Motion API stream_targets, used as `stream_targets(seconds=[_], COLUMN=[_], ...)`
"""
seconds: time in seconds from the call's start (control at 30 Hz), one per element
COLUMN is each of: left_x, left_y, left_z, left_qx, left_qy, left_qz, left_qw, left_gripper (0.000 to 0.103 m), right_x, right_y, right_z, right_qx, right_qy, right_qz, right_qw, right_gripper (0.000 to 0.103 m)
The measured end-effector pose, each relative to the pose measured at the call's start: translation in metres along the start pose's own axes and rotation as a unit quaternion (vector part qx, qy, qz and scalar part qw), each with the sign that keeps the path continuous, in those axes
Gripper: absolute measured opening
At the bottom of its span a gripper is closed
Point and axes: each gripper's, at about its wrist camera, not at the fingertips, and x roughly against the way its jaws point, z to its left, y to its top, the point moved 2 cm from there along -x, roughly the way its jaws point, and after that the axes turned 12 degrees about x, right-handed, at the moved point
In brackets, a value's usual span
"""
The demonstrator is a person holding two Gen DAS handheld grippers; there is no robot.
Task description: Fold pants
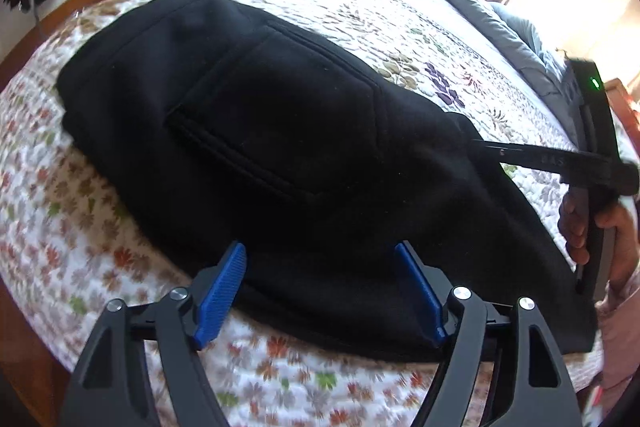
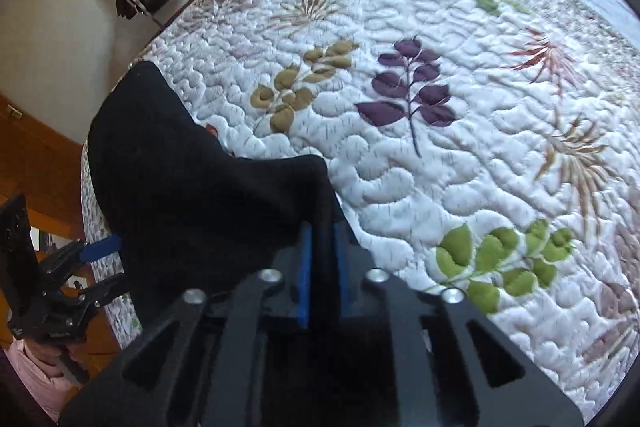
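1. The black pants (image 1: 280, 147) lie folded on the flowered quilt (image 1: 360, 7), near its edge, pocket side up.
2. My left gripper (image 1: 320, 291) hovers at the near edge of the pants, blue pads (image 1: 224, 291) spread wide, cloth lying between them.
3. My right gripper (image 2: 320, 267) has its fingers pinched together on a raised corner of the pants (image 2: 200, 187).

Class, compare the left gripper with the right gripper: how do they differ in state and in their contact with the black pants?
The left gripper is open, its blue fingers spread above the black pants, gripping nothing. The right gripper is shut, pinching a pants edge. The left sits at the near edge of the quilt; the right sits farther in. Both have blue fingers.
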Motion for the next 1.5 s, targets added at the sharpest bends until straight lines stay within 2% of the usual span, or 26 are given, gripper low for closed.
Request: stream_targets(seconds=[0.03, 0.07, 0.17, 0.2, 0.27, 0.37, 0.47, 0.6, 0.7, 0.73, 0.77, 0.83, 0.97, 1.13, 1.27, 1.33, 1.4, 1.47, 1.5], left_x=[0.007, 0.016, 0.028, 0.029, 0.024, 0.014, 0.01, -0.006, -0.014, -0.016, -0.016, -0.014, -0.006, 0.021, -0.011, -0.014, -0.005, 0.013, 0.025], left_y=[0.001, 0.003, 0.009, 0.011, 0.015, 0.019, 0.02, 0.025, 0.03, 0.031, 0.032, 0.032, 0.024, 0.01, 0.007, 0.007, 0.006, 0.001, -0.004], left_z=[0.005, 0.014, 0.039, 0.049, 0.064, 0.066, 0.058, 0.053, 0.052, 0.053, 0.055, 0.058, 0.06, 0.053, 0.06, 0.057, 0.051, 0.043, 0.037], left_qx=[0.012, 0.026, 0.059, 0.078, 0.12, 0.163, 0.166, 0.181, 0.194, 0.198, 0.205, 0.213, 0.231, 0.219, 0.195, 0.179, 0.17, 0.16, 0.149], left_qy=[0.001, 0.007, 0.015, 0.006, -0.013, -0.07, -0.078, -0.077, -0.072, -0.067, -0.06, -0.049, -0.047, -0.026, -0.006, 0.001, 0.009, 0.027, 0.034], left_qz=[0.0, -0.007, -0.014, -0.009, 0.009, 0.036, 0.041, 0.058, 0.065, 0.066, 0.065, 0.059, 0.034, -0.01, -0.002, -0.009, -0.022, -0.045, -0.064], left_qw=[0.9999, 0.9996, 0.998, 0.9969, 0.9926, 0.9836, 0.9822, 0.9788, 0.9762, 0.9756, 0.9747, 0.974, 0.9714, 0.9753, 0.9809, 0.9838, 0.9852, 0.9858, 0.9861], left_gripper=[0.077, 0.077, 0.074, 0.072, 0.059, 0.053, 0.053, 0.053, 0.043, 0.036, 0.024, 0.013, 0.004, 0.004, 0.005, 0.006, 0.013, 0.027, 0.031], right_x=[0.013, 0.022, 0.06, 0.069, 0.087, 0.108, 0.118, 0.119, 0.123, 0.124, 0.124, 0.125, 0.124, 0.128, 0.111, 0.097, 0.098, 0.106, 0.111], right_y=[-0.003, -0.008, -0.038, -0.047, -0.075, -0.121, -0.161, -0.196, -0.216, -0.22, -0.224, -0.23, -0.239, -0.245, -0.253, -0.26, -0.262, -0.265, -0.267], right_z=[0.002, 0.004, 0.011, 0.015, 0.022, 0.028, 0.033, 0.036, 0.033, 0.032, 0.031, 0.029, 0.024, 0.02, 0.007, -0.001, -0.003, -0.004, -0.004], right_qx=[0.006, 0.009, -0.007, -0.012, -0.03, -0.067, -0.097, -0.119, -0.137, -0.142, -0.148, -0.157, -0.172, -0.183, -0.188, -0.203, -0.211, -0.218, -0.221], right_qy=[-0.021, -0.029, -0.034, -0.037, -0.04, -0.026, -0.033, -0.043, -0.047, -0.048, -0.049, -0.051, -0.053, -0.058, -0.099, -0.098, -0.091, -0.082, -0.082], right_qz=[-0.007, -0.012, -0.039, -0.045, -0.059, -0.075, -0.074, -0.06, -0.058, -0.058, -0.058, -0.058, -0.056, -0.058, -0.018, -0.006, -0.017, -0.029, -0.034], right_qw=[1.0, 0.999, 0.999, 0.998, 0.997, 0.995, 0.992, 0.99, 0.988, 0.987, 0.986, 0.985, 0.982, 0.98, 0.977, 0.974, 0.973, 0.972, 0.971], right_gripper=[0.032, 0.032, 0.032, 0.032, 0.032, 0.032, 0.032, 0.032, 0.034, 0.036, 0.038, 0.04, 0.042, 0.042, 0.043, 0.042, 0.042, 0.042, 0.042])
